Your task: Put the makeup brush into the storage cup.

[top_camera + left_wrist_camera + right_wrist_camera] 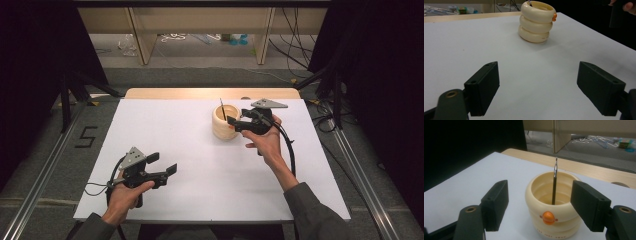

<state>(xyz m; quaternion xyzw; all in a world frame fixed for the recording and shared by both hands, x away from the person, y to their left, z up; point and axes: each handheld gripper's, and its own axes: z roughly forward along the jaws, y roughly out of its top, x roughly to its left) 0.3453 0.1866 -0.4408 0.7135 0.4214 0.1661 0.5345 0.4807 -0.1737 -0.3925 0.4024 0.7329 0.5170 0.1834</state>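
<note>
A cream ribbed holder (223,122) of stacked rings stands on the white table (200,165), right of centre toward the back. A thin dark pen (554,185) stands upright inside the holder (552,206), which has an orange button on its near side. My right gripper (233,122) hovers just right of the holder, open, its jaws on either side of the rim without touching; in the right gripper view (539,206) nothing is held. My left gripper (165,164) rests near the front left, open and empty, pointing toward the holder (536,22).
A wooden strip (210,93) runs along the table's far edge. Beyond it stand wooden furniture legs (142,42) and loose cables on the floor. Dark curtains and metal rails (45,165) flank the table.
</note>
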